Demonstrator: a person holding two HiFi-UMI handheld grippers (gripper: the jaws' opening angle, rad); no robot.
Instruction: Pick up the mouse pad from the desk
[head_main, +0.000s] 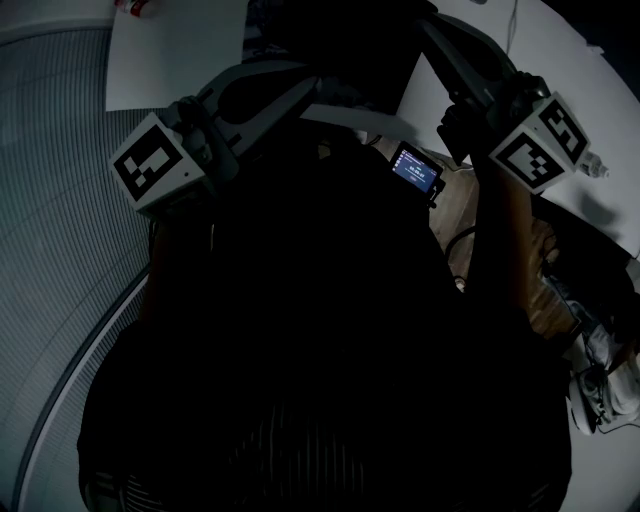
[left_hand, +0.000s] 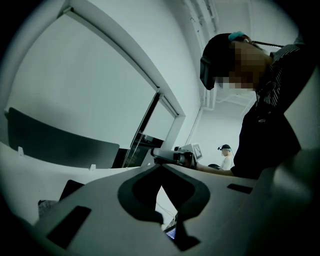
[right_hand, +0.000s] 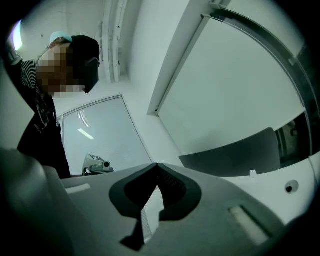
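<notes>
I cannot make out the mouse pad for certain in any view. A dark flat patch lies on the white desk low in the left gripper view. My left gripper is shut, its tips meeting with nothing between them. My right gripper is also shut and empty. In the head view their marker cubes, left and right, are held up on either side of the person's dark torso. Each gripper points level towards the other: the right gripper shows in the left gripper view, and the left gripper in the right gripper view.
A white sheet lies on the grey ribbed surface at upper left. The curved white desk runs along upper right, with a dark divider panel standing on it. A small lit screen sits near the torso. A second person stands far off.
</notes>
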